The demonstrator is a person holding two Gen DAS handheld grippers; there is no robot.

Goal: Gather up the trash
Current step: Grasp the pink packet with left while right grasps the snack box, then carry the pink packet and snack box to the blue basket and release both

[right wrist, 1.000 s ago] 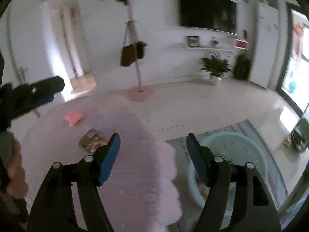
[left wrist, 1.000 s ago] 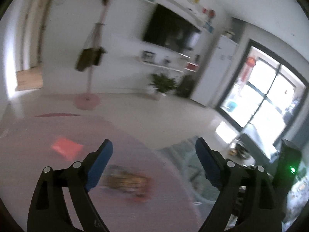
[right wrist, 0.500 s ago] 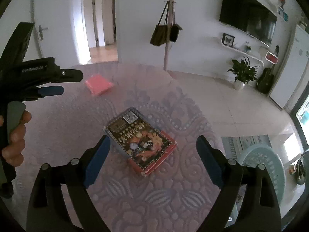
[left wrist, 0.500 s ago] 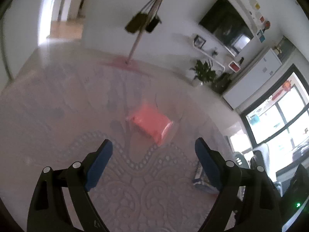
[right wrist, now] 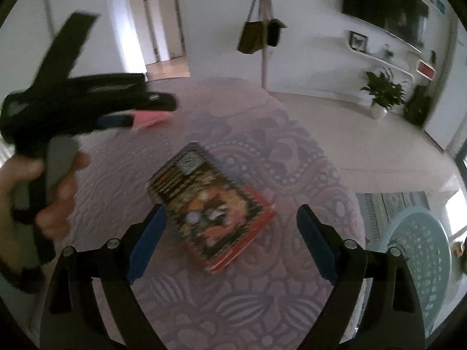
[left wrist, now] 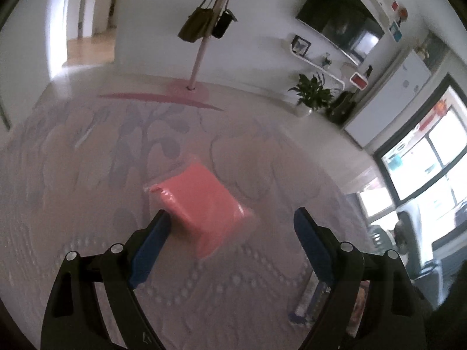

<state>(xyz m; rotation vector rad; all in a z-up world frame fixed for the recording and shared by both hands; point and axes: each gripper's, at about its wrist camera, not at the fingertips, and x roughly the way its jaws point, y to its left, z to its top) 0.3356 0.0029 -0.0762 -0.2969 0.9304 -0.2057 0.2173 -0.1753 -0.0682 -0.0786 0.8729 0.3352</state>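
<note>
Trash lies in two spots on the round pink table (right wrist: 111, 175). A pink packet (left wrist: 201, 207) sits on the table cloth in the left wrist view, and the left gripper (left wrist: 230, 224) hangs over it with its two blue fingers (left wrist: 151, 242) spread wide apart. The packet's near corner lies between them, close to the finger at 9 o'clock, but whether they touch I cannot tell. Nothing is gripped. In the right wrist view a snack bag (right wrist: 210, 210) with bright pictures and a red edge lies flat on the cloth, tilted so one end points to 11 o'clock. The right gripper (right wrist: 230, 227) is wide open too, and the bag's near end sits between its fingers with nothing pinched. At 10 o'clock in that view the left gripper (right wrist: 125, 113) shows from the side, blurred, held in the person's hand (right wrist: 55, 192), with the pink packet (right wrist: 149, 116) peeking out by its tip. Down at 4 o'clock, off the table on the floor, stands a light blue basket (right wrist: 420, 250) with holes in its walls; what is in it I cannot tell. It stands on a gray mat (right wrist: 388, 204). Across the room a coat stand (right wrist: 264, 46) holds two bags, and a green plant (right wrist: 382, 93) in a white pot sits by the wall under a shelf and a dark TV (right wrist: 385, 8).
</note>
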